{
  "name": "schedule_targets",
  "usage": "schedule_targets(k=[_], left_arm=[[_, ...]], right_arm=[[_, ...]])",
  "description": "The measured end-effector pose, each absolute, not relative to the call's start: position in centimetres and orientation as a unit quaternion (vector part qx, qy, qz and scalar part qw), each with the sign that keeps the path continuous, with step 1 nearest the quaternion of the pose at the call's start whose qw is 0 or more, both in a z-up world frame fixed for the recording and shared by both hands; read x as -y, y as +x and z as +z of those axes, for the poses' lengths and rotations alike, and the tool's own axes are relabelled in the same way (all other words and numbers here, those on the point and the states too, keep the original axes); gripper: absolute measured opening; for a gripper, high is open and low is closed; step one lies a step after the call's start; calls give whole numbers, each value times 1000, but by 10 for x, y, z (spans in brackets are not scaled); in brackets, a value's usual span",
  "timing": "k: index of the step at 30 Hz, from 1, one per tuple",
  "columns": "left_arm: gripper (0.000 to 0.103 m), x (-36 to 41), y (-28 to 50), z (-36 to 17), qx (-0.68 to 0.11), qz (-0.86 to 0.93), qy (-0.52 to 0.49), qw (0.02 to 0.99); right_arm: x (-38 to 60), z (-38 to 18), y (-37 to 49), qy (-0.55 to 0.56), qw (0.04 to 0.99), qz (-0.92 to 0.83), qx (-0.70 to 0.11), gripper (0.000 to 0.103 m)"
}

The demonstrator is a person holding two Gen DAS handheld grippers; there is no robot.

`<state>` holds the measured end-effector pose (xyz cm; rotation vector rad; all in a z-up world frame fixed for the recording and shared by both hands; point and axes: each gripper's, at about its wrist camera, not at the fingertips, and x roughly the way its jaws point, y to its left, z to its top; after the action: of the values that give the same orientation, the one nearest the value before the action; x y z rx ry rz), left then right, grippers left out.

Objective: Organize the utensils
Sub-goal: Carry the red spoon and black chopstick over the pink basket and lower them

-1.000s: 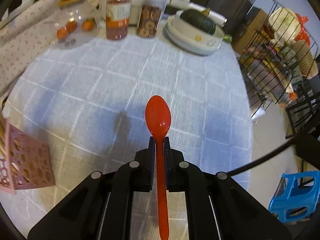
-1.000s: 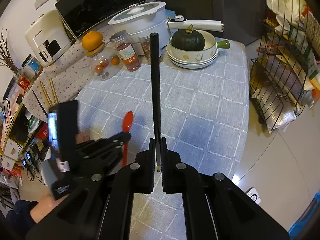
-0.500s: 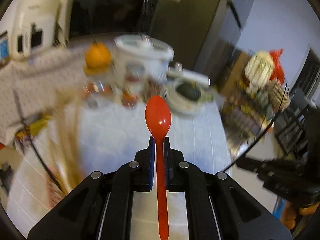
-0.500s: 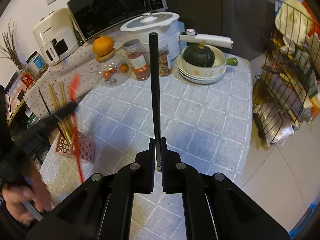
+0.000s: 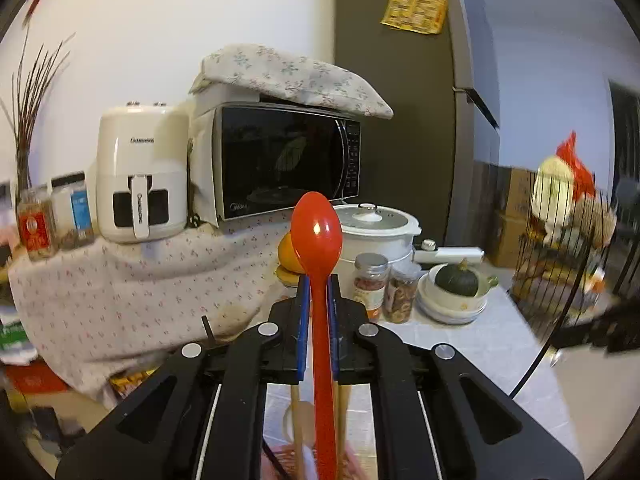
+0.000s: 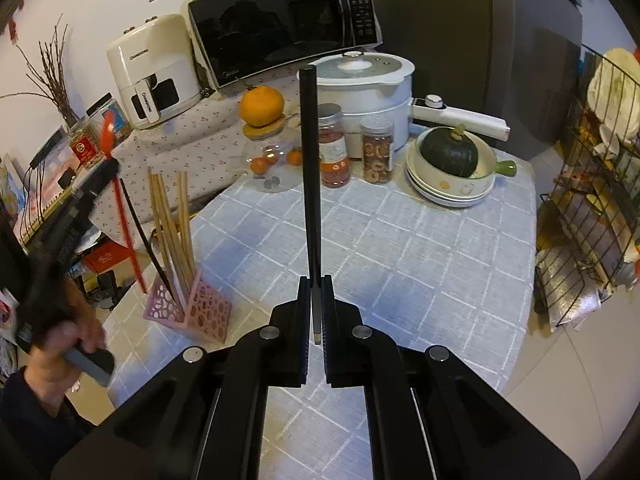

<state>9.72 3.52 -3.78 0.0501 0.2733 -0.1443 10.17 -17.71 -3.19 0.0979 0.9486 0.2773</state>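
Spoon (image 5: 316, 236) delivery is the step in hand: the left gripper (image 5: 316, 284) clamps the red spoon upright above the pink holder (image 6: 196, 312). Right of that holder, the right gripper (image 6: 316, 284) pinches a black chopstick (image 6: 310, 168). Next, lowering the handle straight between the wooden chopsticks (image 6: 170, 220).

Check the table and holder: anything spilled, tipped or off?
No spills or damage visible. The pink holder stands upright at the table's left edge; its wooden chopsticks and one black stick lean at different angles, which looks normal. The jars are upright.
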Motion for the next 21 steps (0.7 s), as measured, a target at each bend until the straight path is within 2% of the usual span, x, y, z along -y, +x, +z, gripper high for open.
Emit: schedule_targets(k=[6, 17, 19, 21], left_arm=[[8, -39, 99, -67, -128, -69, 59, 988], [9, -47, 88, -95, -183, -66, 63, 979], [12, -50, 86, -91, -195, -67, 56, 977], [29, -55, 83, -82, -215, -62, 50, 973]], right_arm=[[165, -31, 101, 41, 880, 144, -450, 5], [152, -30, 104, 41, 881, 155, -445, 5], [147, -29, 105, 40, 881, 158, -443, 5], [142, -28, 106, 42, 882, 162, -440, 5]])
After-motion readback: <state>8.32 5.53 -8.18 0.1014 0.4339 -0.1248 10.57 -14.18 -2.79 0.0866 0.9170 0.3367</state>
